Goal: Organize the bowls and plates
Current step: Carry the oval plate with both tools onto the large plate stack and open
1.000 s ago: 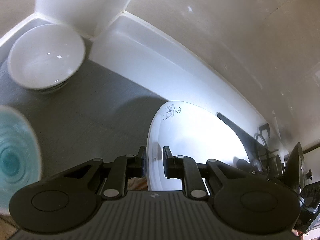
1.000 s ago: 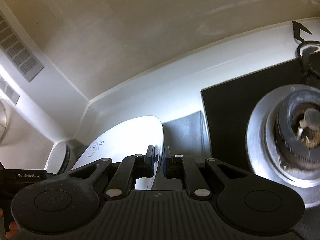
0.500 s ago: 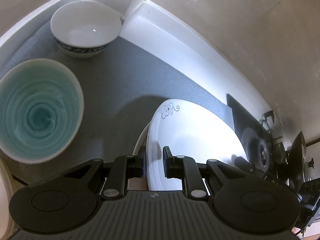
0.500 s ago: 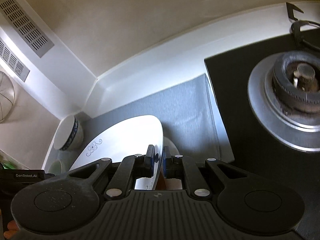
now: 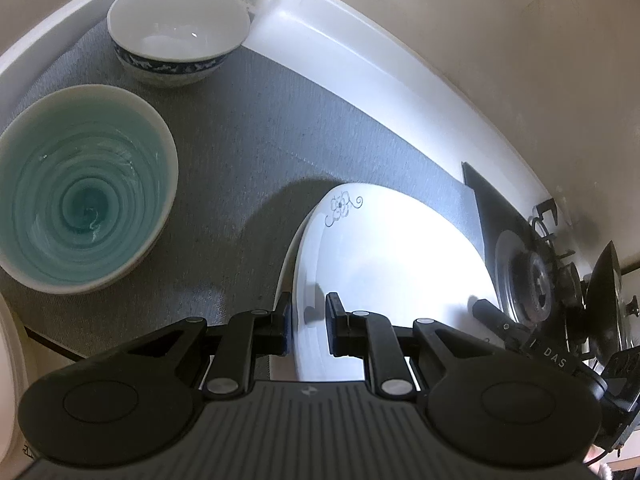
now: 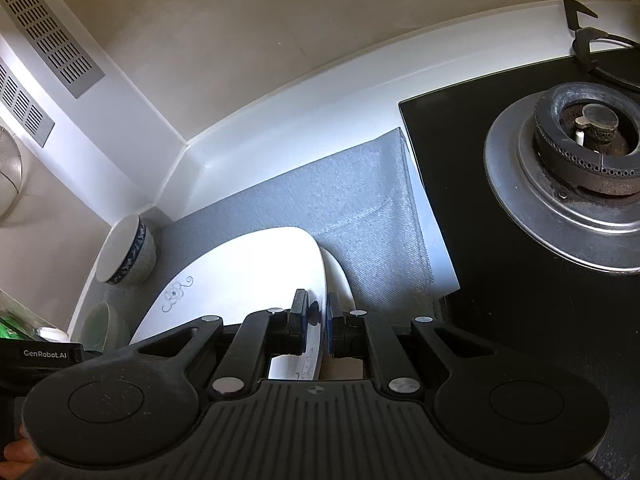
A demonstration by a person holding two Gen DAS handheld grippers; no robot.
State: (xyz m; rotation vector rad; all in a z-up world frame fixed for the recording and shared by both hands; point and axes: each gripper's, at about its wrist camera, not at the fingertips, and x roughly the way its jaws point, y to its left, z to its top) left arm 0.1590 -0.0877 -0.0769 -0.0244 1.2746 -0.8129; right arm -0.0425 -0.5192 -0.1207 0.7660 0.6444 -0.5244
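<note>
A white plate with a small grey flower motif (image 5: 380, 248) (image 6: 248, 276) hangs low over a grey mat (image 5: 248, 128), held at two rims. My left gripper (image 5: 308, 312) is shut on its near left rim. My right gripper (image 6: 317, 312) is shut on the opposite rim. The edge of a second white plate (image 6: 338, 276) shows just beneath it. In the left wrist view a teal swirl bowl (image 5: 86, 192) sits on the mat to the left. A white bowl with a blue patterned band (image 5: 176, 28) (image 6: 124, 256) stands in the far corner.
A black hob with a gas burner (image 6: 580, 140) (image 5: 532, 272) borders the mat on the right. A white upstand (image 6: 304, 120) and beige wall close the back. A pale plate rim (image 5: 8, 380) shows at the left edge of the left wrist view.
Both grippers have carried the plate down toward the mat. The teal bowl and the blue-banded bowl have slid fully into view, and the lower plate's edge now shows.
</note>
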